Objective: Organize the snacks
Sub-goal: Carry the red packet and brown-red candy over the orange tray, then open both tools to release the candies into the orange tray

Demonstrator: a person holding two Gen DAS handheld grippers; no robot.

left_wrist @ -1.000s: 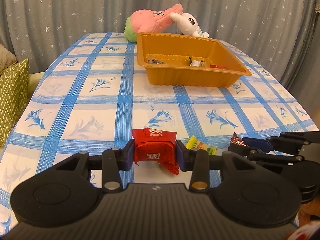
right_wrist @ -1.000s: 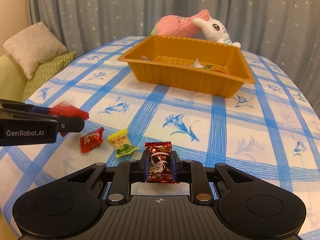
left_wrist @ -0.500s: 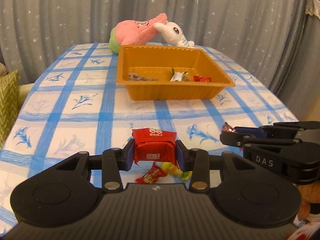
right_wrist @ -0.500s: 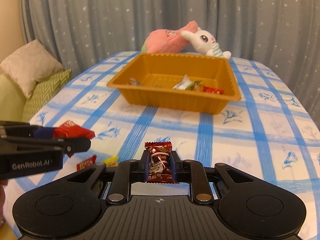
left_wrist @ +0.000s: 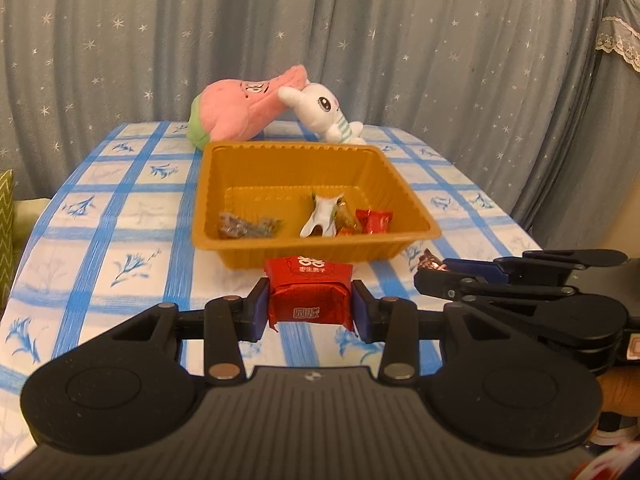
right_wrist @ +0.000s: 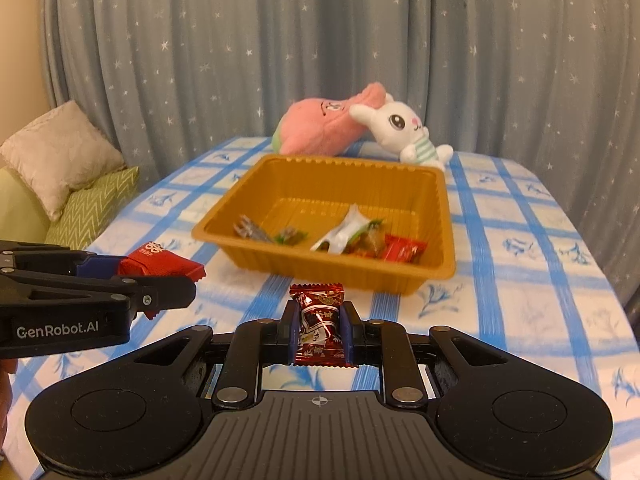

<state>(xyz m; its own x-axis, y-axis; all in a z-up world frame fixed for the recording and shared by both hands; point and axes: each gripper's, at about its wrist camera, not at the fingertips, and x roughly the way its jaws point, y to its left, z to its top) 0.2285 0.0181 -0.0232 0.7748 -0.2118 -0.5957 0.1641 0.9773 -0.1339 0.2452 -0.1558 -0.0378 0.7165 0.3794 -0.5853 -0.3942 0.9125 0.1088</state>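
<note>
Plushies (left_wrist: 256, 108) behind tray (left_wrist: 416, 236) (2, touching)

The worktop (left_wrist: 132, 216) wears a white cloth with blue checks and blue flowers; the tray (left_wrist: 256, 164) is orange. Behind hangs a grey-blue curtain (left_wrist: 400, 40) with white stars, by a pink plush (left_wrist: 240, 108), a white rabbit (left_wrist: 324, 114) and a green zigzag cushion (right_wrist: 92, 208).

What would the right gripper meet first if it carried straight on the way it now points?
Most likely the near wall of the orange tray, which sits directly ahead of the right gripper and the dark red candy it is shut on. Only bare tablecloth shows between them, though depth is hard to judge.
</note>
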